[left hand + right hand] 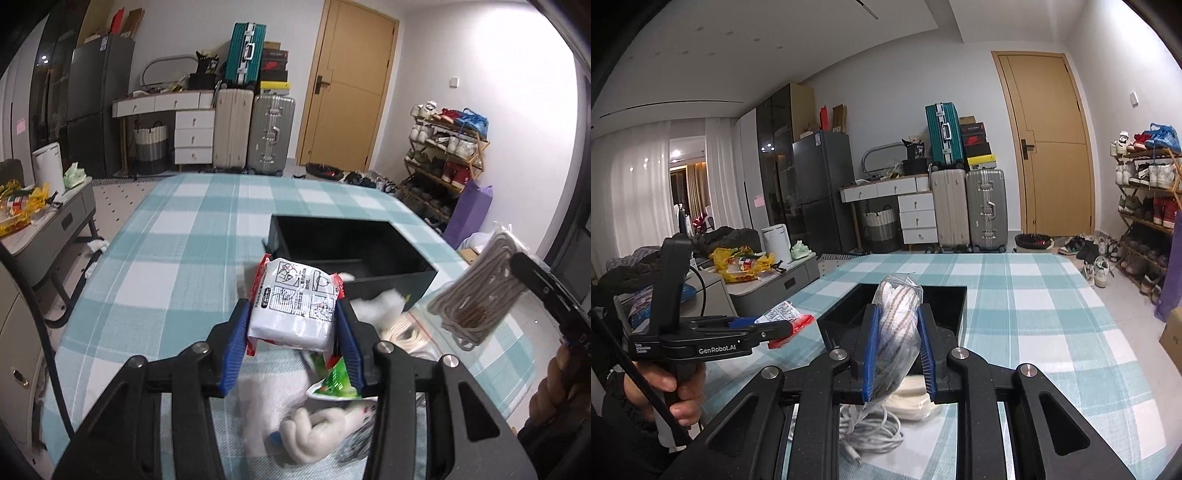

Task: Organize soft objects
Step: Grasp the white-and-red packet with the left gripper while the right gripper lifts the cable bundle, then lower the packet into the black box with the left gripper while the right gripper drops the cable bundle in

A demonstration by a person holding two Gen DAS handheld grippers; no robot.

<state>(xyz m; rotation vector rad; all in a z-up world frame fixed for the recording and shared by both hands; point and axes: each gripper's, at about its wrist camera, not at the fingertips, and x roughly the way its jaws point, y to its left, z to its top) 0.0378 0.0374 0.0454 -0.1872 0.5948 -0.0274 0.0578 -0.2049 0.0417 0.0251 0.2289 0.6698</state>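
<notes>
A wide surface under a teal-and-white checked cloth fills the lower half of both views. On it sits a black open-topped box, rectangular, its dark inside mostly bare as far as the near wall lets one see. In front of that box lies a loose heap of soft things: a white plush toy lying on its side, a green-printed packet and a coil of white cable.

The left tool is clenched on a white tissue pack with red edges and black print, lifted clear of the cloth just short of the box's near left corner. The right tool grips a clear bag of striped cloth, its blue pads pressed into both sides, the bag raised near the box's near wall. From the left wrist camera that same bag hangs at the right, well apart from the tissue pack.
</notes>
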